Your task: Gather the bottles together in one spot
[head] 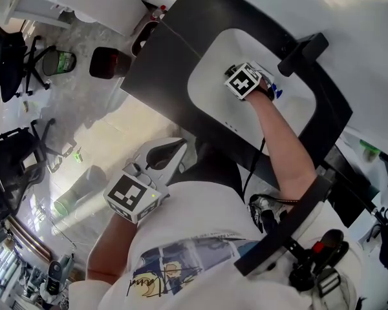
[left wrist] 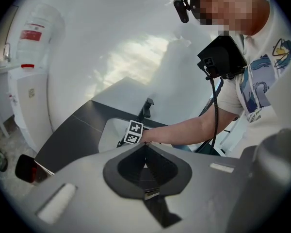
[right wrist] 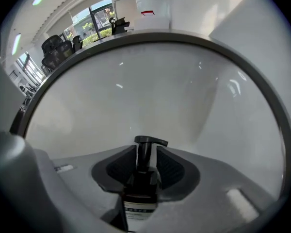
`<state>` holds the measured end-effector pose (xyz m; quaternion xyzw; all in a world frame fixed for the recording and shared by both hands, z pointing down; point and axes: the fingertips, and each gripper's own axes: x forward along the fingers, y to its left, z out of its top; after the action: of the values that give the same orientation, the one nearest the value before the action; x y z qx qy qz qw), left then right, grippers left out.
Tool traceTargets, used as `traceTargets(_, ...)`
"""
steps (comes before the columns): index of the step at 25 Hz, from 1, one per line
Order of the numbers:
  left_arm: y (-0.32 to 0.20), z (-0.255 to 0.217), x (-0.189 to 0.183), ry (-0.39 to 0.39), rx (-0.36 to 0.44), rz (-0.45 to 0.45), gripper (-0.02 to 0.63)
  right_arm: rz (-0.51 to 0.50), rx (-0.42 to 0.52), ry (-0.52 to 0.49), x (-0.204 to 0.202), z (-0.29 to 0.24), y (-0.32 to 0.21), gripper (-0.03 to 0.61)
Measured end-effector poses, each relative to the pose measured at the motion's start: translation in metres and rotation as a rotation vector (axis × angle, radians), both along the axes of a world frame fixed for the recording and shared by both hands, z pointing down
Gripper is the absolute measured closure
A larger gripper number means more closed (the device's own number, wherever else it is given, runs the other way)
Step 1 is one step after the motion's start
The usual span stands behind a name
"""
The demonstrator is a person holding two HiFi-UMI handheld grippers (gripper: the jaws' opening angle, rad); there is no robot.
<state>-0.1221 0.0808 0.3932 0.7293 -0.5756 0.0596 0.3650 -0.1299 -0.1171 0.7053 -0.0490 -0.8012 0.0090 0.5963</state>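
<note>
Bottle (right wrist: 141,191), dark with a pump head, stands low in the middle of the right gripper view, between the jaws of my right tongs (right wrist: 145,161). The jaws are a little apart, with a sliver of gap on each side of the pump neck, so they bracket it without pinching. It is down inside the white sink (head: 210,92) (smooth, glossy, curving up all round), which is sunk in a dark counter (head: 158,63) in the upper middle of the head view. Left of the counter lies a pale, shiny floor (head: 103,128). My left tongs (head: 163,155) hover off the counter's lower-left edge, jaws pressed together on nothing. By count I see one bottle, one basin and one black faucet (head: 302,53) at the upper right. Two black office chairs (head: 13,60) are at the left edge, and one dark red bin (head: 108,62) is beside the counter.
</note>
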Motion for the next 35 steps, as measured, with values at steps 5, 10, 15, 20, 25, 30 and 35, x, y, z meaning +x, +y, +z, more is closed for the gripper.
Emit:
traceTargets(5,0.000,0.002,0.002,-0.003,-0.005,-0.005,0.612,-0.018,-0.006,0.046,0.005,0.009,-0.001,0.451)
traceTargets(10,0.000,0.003,0.003,-0.007,-0.004,-0.014,0.612,-0.052,-0.003,0.096,0.004,0.013,-0.001,0.463)
traceTargets(15,-0.002,-0.001,0.003,-0.012,0.004,-0.007,0.612,-0.003,0.008,0.010,0.008,-0.001,0.004,0.490)
traceTargets(20,-0.006,-0.003,0.008,-0.016,0.028,0.042,0.612,0.058,0.072,-0.095,0.022,-0.033,0.007,0.491)
traceTargets(25,-0.013,-0.007,0.016,-0.017,0.032,0.113,0.612,0.183,0.130,-0.238,0.045,-0.059,0.002,0.494)
traceTargets(30,-0.018,-0.008,0.031,-0.024,0.037,0.206,0.612,0.336,0.145,-0.364,0.072,-0.075,-0.010,0.499)
traceTargets(35,-0.017,-0.010,0.049,-0.036,0.026,0.290,0.612,0.477,0.144,-0.462,0.102,-0.089,-0.011,0.508)
